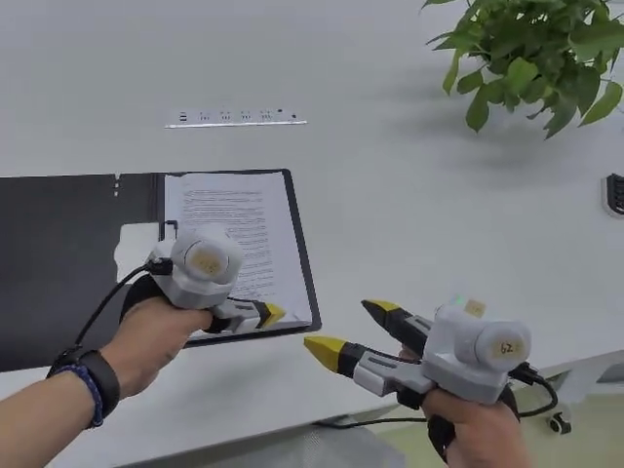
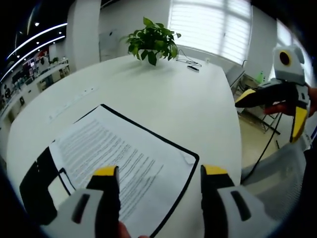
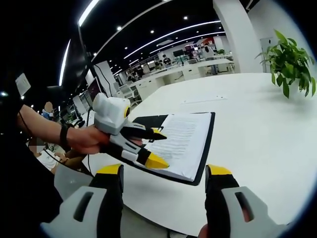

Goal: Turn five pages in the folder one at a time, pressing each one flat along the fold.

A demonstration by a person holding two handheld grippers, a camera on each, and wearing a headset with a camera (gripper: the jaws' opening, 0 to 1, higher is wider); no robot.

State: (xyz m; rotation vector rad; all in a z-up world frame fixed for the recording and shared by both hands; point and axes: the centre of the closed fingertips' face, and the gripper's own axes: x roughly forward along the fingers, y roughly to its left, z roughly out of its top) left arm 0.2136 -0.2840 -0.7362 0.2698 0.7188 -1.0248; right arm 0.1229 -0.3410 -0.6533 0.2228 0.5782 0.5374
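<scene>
Two round stickers, L to R in head view: the one on the left gripper point(image 1: 265, 314) body has marks too faint to read; the one on the right gripper point(image 1: 351, 329) reads "62". Printed lines on the page point(image 1: 239, 229) are too small to read.

The folder point(image 1: 58, 283) lies open and flat on the white table point(image 1: 409, 214), at 9 o'clock of head view. Its L half is a black inside cover. Its R half is the white page, dense w/ text, w/ a black border showing round it.

Left gripper is over the page's bottom edge, at 5 o'clock of the folder. Jaws are spread w/ nothing between them. Can't tell if a tip touches the paper.

Right gripper is off the folder, at 4 o'clock from it, above the table's front edge. Jaws are wide apart and empty, tips pointing toward 10 o'clock.

Room & edges:
- A socket strip point(image 1: 234, 119) is set in the table at 12 o'clock from the folder, well apart.
- A plant point(image 1: 531, 58) is at 1 o'clock of head view.
- A dark object point(image 1: 614, 193) is cut off at 3 o'clock.
- Bare tabletop runs from the folder's R edge to the plant.
- The front table edge runs just under the right gripper, w/ floor beyond at 5 o'clock.
</scene>
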